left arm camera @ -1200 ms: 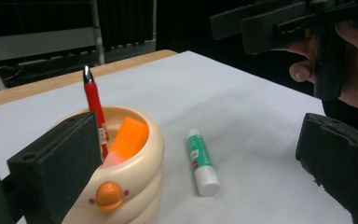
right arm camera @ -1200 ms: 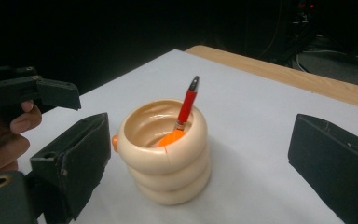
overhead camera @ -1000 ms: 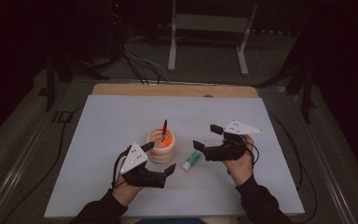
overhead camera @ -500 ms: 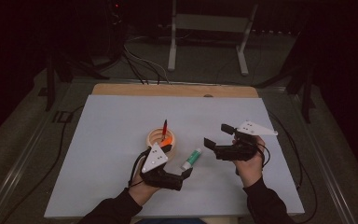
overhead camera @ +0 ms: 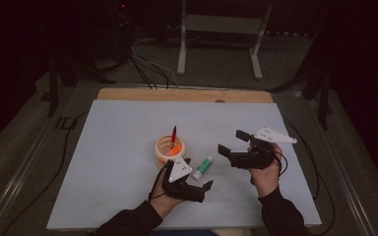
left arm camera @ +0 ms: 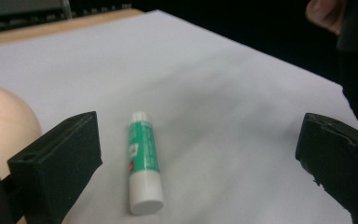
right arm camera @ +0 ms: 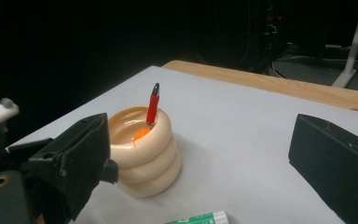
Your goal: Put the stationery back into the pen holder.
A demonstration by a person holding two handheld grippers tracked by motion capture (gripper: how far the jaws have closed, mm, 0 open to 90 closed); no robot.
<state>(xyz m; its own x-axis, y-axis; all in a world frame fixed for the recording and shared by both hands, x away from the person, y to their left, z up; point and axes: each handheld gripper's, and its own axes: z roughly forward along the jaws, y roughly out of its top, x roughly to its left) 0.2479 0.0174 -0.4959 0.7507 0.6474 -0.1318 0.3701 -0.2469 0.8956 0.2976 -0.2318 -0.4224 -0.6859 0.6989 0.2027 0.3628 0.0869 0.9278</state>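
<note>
A green and white glue stick [overhead camera: 203, 165] lies flat on the white table top, just right of a cream ringed cup [overhead camera: 170, 147]. The cup holds an upright red pen [overhead camera: 173, 135] and something orange. My left gripper [overhead camera: 198, 174] sits low at the front, open, its jaws spread on either side of the near end of the glue stick [left arm camera: 143, 161] without touching it. My right gripper [overhead camera: 232, 141] hovers open to the right of the stick and points left at the cup [right arm camera: 144, 154] and pen [right arm camera: 153, 105].
The white sheet [overhead camera: 128, 196] covers a wooden table whose bare edge [overhead camera: 177, 94] shows at the back. Cables and a metal stand [overhead camera: 221, 39] are on the dark floor beyond. The right hand [left arm camera: 326, 14] shows at the top right of the left gripper view.
My left gripper has slid right from the front of the cup to the glue stick. The right gripper has drifted slightly right. Both stay open.
</note>
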